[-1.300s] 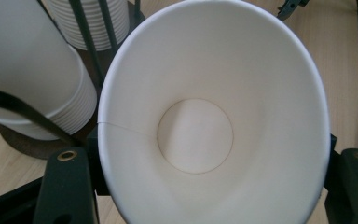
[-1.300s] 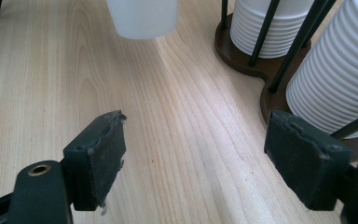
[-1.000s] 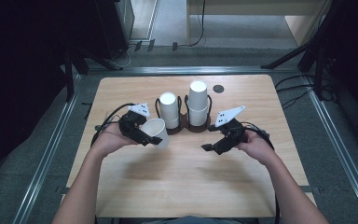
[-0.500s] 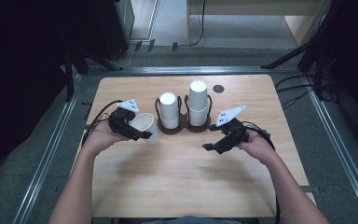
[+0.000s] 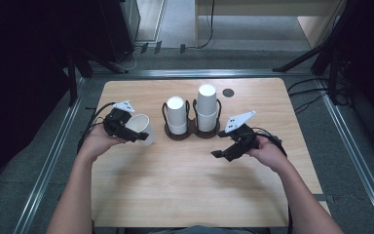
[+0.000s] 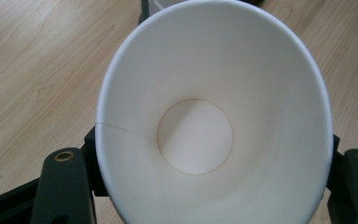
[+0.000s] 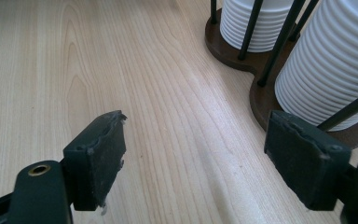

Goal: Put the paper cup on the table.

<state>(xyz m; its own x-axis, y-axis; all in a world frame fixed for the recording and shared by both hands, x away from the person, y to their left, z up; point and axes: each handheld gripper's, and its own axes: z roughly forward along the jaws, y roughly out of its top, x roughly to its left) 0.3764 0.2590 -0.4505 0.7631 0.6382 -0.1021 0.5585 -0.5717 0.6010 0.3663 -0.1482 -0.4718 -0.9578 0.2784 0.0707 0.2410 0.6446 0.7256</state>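
White paper cup (image 5: 140,127) pinched sideways in left gripper (image 5: 126,130); right gripper (image 5: 225,152) spread.

Two cup stacks (image 5: 194,113) in holder (image 5: 181,134) at table (image 5: 175,195) far centre; loose cup (image 5: 140,127) left, right gripper (image 5: 223,151) near right.
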